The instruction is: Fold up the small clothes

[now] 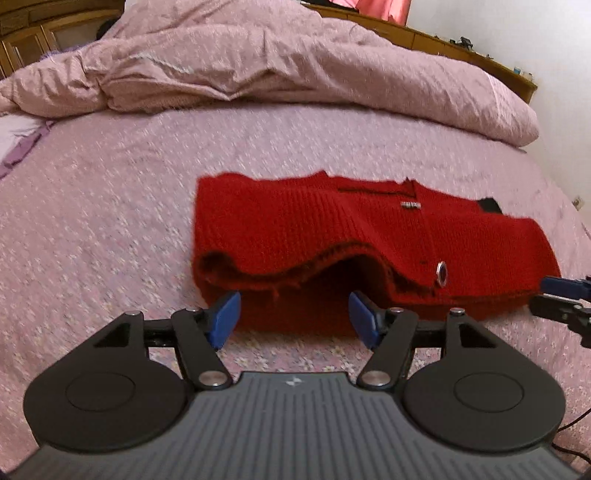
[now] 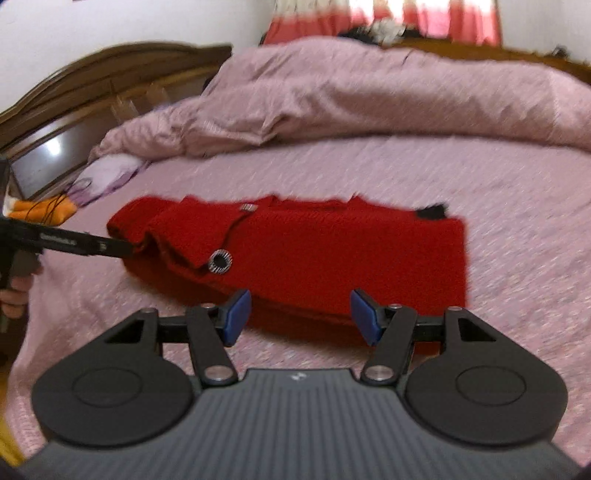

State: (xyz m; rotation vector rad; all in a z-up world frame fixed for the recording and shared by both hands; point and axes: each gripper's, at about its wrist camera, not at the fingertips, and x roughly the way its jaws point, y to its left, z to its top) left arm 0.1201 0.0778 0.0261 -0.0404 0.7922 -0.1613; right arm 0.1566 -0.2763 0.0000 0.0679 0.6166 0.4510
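Note:
A red knitted garment [image 1: 332, 229] with a round silver button [image 1: 441, 273] lies folded on the pink bedspread [image 1: 110, 221]. Its top layer's near edge is rumpled and lifted in a wave. My left gripper [image 1: 294, 317] is open just in front of that near edge, its blue pads [image 1: 225, 317] apart and pressing on nothing. My right gripper [image 1: 546, 295] shows at the garment's right end. In the right wrist view the garment [image 2: 332, 251] lies crosswise, and my right gripper [image 2: 301, 315] is open at its near edge with nothing gripped. My left gripper [image 2: 122, 246] reaches the garment's left end.
A bunched pink duvet [image 1: 258, 66] fills the back of the bed. A wooden headboard [image 2: 92, 85] stands at the left, with an orange item [image 2: 40, 208] and a pale purple cloth [image 2: 107, 173] beside it. A hand [image 2: 14, 291] holds the left tool. Red curtains [image 2: 388, 22] hang behind.

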